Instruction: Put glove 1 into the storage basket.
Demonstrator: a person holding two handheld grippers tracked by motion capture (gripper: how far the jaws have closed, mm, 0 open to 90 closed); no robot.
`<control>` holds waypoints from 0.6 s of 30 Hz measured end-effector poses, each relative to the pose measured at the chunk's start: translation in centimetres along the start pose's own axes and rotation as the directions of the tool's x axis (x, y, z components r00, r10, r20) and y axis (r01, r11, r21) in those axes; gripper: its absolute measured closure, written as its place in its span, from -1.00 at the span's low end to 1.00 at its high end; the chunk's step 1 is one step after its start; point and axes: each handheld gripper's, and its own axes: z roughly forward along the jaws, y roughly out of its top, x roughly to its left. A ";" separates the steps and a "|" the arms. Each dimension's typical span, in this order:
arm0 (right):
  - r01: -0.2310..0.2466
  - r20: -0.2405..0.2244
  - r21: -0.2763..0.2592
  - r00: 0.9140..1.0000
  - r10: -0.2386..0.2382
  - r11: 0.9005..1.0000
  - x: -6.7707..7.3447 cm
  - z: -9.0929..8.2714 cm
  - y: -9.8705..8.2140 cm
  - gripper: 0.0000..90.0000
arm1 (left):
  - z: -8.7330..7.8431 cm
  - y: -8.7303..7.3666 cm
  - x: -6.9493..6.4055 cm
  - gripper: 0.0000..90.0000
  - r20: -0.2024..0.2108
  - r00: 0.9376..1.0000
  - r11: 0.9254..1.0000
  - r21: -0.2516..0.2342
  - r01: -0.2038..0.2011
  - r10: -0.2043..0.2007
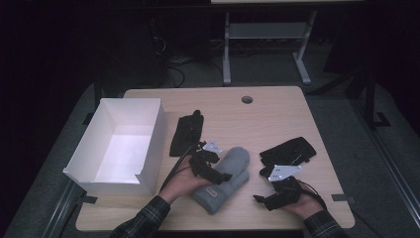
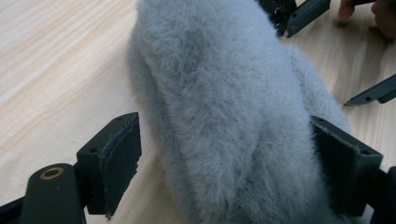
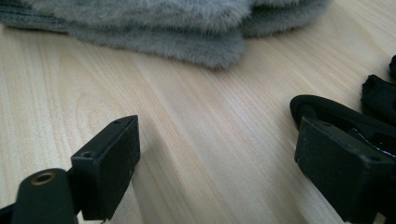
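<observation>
Far L of both your jaws sits the white box [image 1: 119, 145], open top, on the desk [image 1: 277, 109]. Just beyond your L jaws lies a black glove [image 1: 185, 134], flat, apart from the box.

Your L gripper [image 1: 223, 176] is over the grey mitten [image 1: 225, 178]. In the left gripper view the jaws stand wide w/ the mitten [image 2: 224, 116] between them: the pad on that view's left is clear of the fur, a strip of desk showing in the gap; the pad on its right is at the fur's edge, can't tell if it touches. Not a grip. Mitten lies flat on the desk, cuff toward you, near the front edge.

Your R gripper [image 1: 262, 200] is just R of the mitten, low to the desk, jaws wide w/ bare wood between them. In the right gripper view the mitten [image 3: 154, 28] lies ahead of the jaws, apart from them, and a black glove [image 3: 355, 116] lies right at the jaw on that view's right side; can't tell if they touch. From above, that second black glove [image 1: 289, 151] lies just beyond your R jaws.
</observation>
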 end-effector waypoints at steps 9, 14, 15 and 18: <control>0.002 0.000 -0.030 1.000 -0.002 1.000 0.0 0.1 -0.3 -0.71 | 1.2 -0.7 0.7 -0.48 0.085 0.996 0.999 0.014 0.038 -0.039; 0.002 0.000 -0.030 1.000 -0.002 1.000 0.0 0.1 -0.3 -0.71 | 1.3 -0.7 0.6 -0.28 0.124 0.992 1.000 0.017 0.020 -0.022; 0.002 0.000 -0.030 1.000 -0.002 1.000 0.0 0.1 -0.3 -0.71 | 1.4 -0.7 0.6 -0.25 0.129 0.991 1.000 0.018 0.022 -0.024; 0.001 0.001 -0.030 1.000 -0.001 1.000 0.0 0.1 -0.3 -0.71 | 1.4 -0.8 0.7 -0.12 0.156 0.987 0.999 0.024 0.028 -0.031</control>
